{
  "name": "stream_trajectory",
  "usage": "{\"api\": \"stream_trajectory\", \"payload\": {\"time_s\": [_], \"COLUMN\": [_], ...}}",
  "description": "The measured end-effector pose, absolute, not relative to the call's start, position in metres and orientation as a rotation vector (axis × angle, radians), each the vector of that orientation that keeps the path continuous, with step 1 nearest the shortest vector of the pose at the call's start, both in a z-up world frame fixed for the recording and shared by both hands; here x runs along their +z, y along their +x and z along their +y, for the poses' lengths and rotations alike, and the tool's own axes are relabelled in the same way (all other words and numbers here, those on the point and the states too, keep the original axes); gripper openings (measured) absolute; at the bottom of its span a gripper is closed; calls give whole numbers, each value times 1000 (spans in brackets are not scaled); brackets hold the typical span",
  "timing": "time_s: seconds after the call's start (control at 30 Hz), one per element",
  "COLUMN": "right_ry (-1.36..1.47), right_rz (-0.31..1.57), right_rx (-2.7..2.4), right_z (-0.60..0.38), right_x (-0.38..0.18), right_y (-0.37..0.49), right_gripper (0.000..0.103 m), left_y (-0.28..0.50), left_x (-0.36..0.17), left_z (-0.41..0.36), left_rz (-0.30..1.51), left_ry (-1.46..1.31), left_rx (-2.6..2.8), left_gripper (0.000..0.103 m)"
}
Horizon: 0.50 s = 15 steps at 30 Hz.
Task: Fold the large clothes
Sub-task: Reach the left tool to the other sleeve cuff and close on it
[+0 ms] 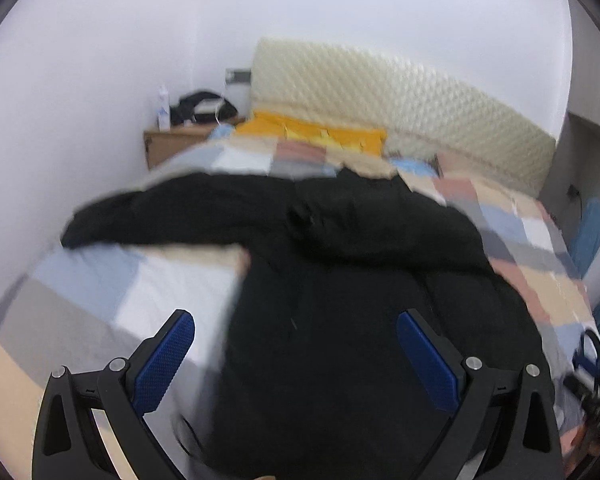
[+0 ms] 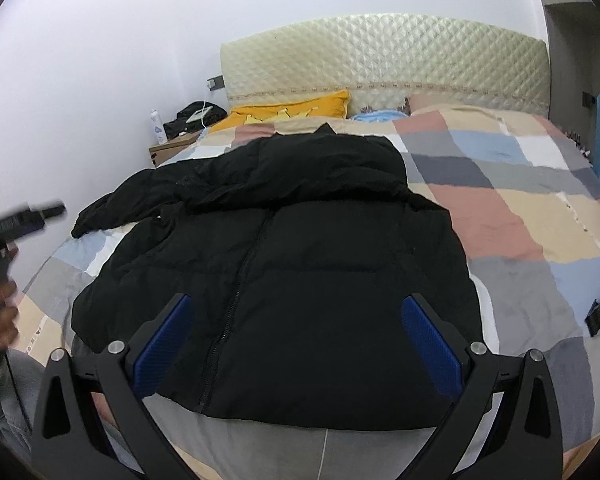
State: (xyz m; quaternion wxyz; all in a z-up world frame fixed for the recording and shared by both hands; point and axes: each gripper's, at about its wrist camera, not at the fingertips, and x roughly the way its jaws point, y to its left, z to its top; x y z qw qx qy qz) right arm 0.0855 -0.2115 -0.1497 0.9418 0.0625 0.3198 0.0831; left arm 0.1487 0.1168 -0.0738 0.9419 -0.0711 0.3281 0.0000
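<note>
Black puffer jacket (image 2: 284,264) lies zipped, front-up on bed (image 2: 520,208) for folding; left gripper (image 1: 296,360) and right gripper (image 2: 296,344) hover, jaws spread, empty.

Matt black puffy quilted cloth jacket (image 2: 300,248), soft patchwork cloth bedspread (image 2: 520,208), glossy cream diamond-quilted headboard (image 2: 400,56), wooden nightstand (image 2: 168,150), textured blue pads (image 2: 432,344) on matt black plastic jaws, shiny metal bolts

Soft even indoor light, left wrist view motion-blurred, right wrist view sharp, fisheye bending, dark vignetted corners
</note>
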Motion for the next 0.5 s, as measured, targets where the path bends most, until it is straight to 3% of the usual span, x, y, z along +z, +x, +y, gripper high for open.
{"api": "stream_trajectory", "payload": {"time_s": [0.27,0.5], "right_ry": [103,71], "right_rz": [682,686], "right_rx": [148,100], "right_z": [-203,-194], "right_x": [-157,-157], "right_y": [97,105], "right_gripper": [103,103], "left_y": [228,298], "left_x": [-59,-133], "left_z": [253,390], "left_rz": [660,775], "left_ry": [-308,-513], "left_rx": [93,214], "left_gripper": [102,102]}}
